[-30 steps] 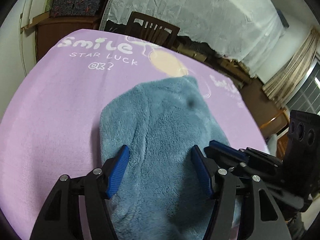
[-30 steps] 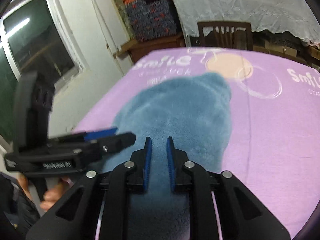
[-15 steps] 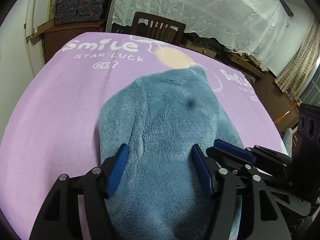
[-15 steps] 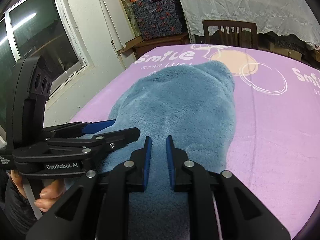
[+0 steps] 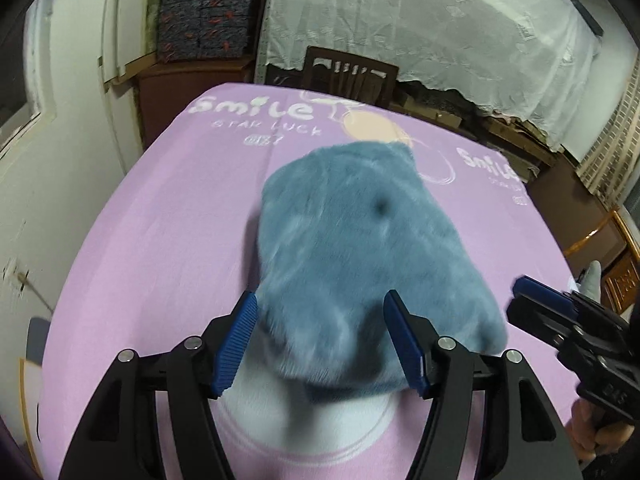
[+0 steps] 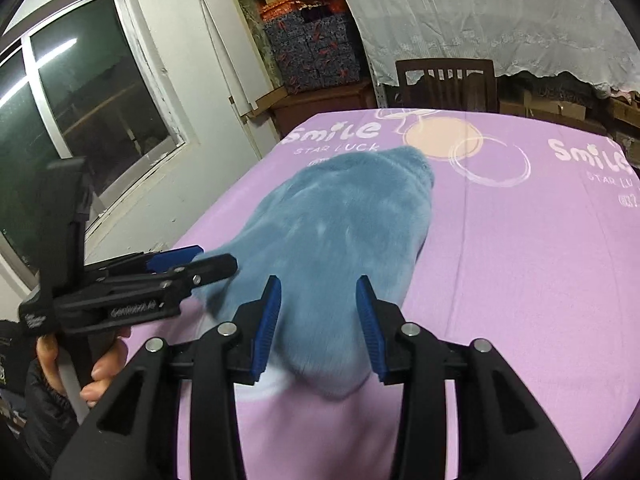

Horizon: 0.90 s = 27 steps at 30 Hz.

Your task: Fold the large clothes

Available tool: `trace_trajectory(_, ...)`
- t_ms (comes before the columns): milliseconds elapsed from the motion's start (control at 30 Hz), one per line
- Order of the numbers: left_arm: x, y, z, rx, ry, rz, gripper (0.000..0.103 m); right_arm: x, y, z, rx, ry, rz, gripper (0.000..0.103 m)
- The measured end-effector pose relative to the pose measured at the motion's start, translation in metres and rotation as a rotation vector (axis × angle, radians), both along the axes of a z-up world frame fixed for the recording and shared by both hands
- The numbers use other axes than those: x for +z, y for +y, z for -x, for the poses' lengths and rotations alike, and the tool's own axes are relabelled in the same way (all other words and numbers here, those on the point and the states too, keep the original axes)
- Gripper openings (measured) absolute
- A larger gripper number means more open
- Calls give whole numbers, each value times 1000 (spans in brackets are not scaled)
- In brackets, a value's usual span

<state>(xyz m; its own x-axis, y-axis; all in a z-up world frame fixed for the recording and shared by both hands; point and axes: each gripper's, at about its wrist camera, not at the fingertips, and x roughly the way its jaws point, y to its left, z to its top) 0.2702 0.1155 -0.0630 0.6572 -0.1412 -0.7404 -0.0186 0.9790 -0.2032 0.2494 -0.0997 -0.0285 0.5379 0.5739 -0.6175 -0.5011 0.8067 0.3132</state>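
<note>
A fluffy blue-grey garment (image 5: 360, 248) lies folded in a compact bundle on the purple sheet (image 5: 168, 240); it also shows in the right wrist view (image 6: 340, 232). My left gripper (image 5: 320, 340) is open and empty, its blue pads on either side of the bundle's near edge, above it. My right gripper (image 6: 318, 324) is open and empty, just over the bundle's near end. The left gripper shows from the side in the right wrist view (image 6: 188, 264), and the right one in the left wrist view (image 5: 552, 308).
The purple sheet (image 6: 520, 260) with "Smile" print covers the table. A dark wooden chair (image 5: 348, 76) stands at the far edge, with lace-covered stacks behind. A wall with a window (image 6: 80, 120) is on the left, and boxes (image 6: 312, 48) sit on a cabinet.
My right gripper has opened from shut. Both grippers have drawn back toward me and up, so the garment's near edge now shows beyond the fingers.
</note>
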Motion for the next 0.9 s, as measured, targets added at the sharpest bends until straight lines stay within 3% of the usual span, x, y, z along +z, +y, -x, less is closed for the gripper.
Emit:
trace_trajectory(167,-29,-5,-4,-3,67,-12,71,-20,4,3,-7,24,49,39)
trace_trajectory(300,-36,-5,-4,1,63,-23,76,-33,3,-3,-11,55,31,40)
trace_trajectory(400,-39,-9,0,3,55,-46,76,-42,4,-2,-20,58,63,50)
trace_trajectory(533,-34,-16,11,14,28,-87,76,-60,-11,-6,-40,155,-27,52)
trace_trajectory(633,-21,-23,24,23,-23,-127,75,-53,-26,2,-53,171,-73,52)
trace_trajectory(733,-3,-29,37,16,-82,-131,75,-35,-38,19,-80,115,-79,55)
trace_trajectory(900,26,-43,50,11,-173,-166,83,-2,-61,37,-104,50,-145,66)
